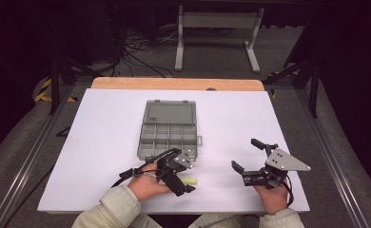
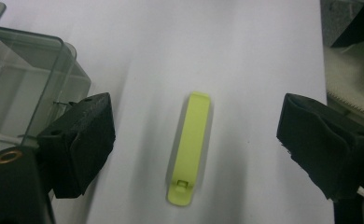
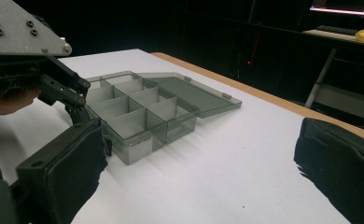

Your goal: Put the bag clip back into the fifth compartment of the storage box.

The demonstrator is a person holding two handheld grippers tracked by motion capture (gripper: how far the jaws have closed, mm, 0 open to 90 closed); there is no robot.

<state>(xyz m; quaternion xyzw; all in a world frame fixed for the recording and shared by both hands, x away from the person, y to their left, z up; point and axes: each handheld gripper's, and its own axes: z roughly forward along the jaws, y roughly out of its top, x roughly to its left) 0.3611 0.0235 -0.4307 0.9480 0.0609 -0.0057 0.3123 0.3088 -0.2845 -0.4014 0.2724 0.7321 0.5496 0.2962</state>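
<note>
The white table (image 1: 112, 142) sat mid-room, with a bare wooden strip (image 1: 176, 83) along its twelve o'clock edge. Grey carpet (image 1: 22, 142) spread around it under dim light. At twelve o'clock stood a pale metal desk frame (image 1: 217, 28); black cables (image 1: 141, 52) tangled toward eleven. Yellow-black hazard tape (image 1: 45, 90) marked the floor at ten o'clock.

A white table (image 1: 107, 142) stands before a grey desk frame (image 1: 217, 28).

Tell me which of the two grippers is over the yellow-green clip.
The left gripper: its open jaws straddle the yellow-green clip beside the compartment box. The right gripper hangs open over bare table.
</note>
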